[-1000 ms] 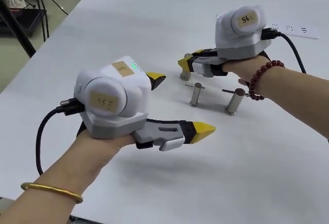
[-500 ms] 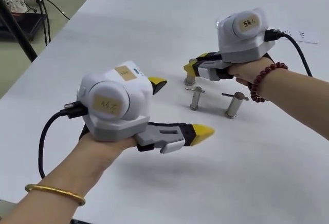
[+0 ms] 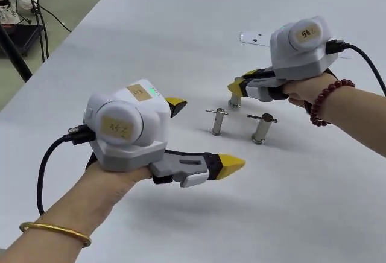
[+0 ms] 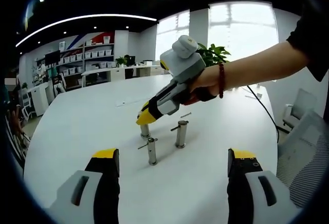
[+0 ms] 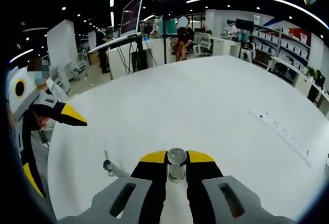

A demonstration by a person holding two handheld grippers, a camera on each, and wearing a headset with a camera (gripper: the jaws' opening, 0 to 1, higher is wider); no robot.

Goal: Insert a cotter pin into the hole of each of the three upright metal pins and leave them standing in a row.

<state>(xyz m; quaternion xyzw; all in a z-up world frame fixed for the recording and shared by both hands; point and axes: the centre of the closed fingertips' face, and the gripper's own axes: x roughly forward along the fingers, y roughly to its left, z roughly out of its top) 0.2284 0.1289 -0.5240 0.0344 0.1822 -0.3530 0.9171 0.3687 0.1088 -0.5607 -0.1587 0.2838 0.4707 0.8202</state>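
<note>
No real movement is noted: right gripper [image 3: 237, 86] kept clamped on far pin [image 3: 234, 101]; left gripper [image 4: 173, 155] held wide open, empty.

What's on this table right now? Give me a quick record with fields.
Surface: white table
Metal pins: three upright: far pin, left pin, right pin
Cotter pins: one cotter pin through left pin, another through right pin
Left tool: open, empty, hovering
Right tool: shut on far pin
</note>
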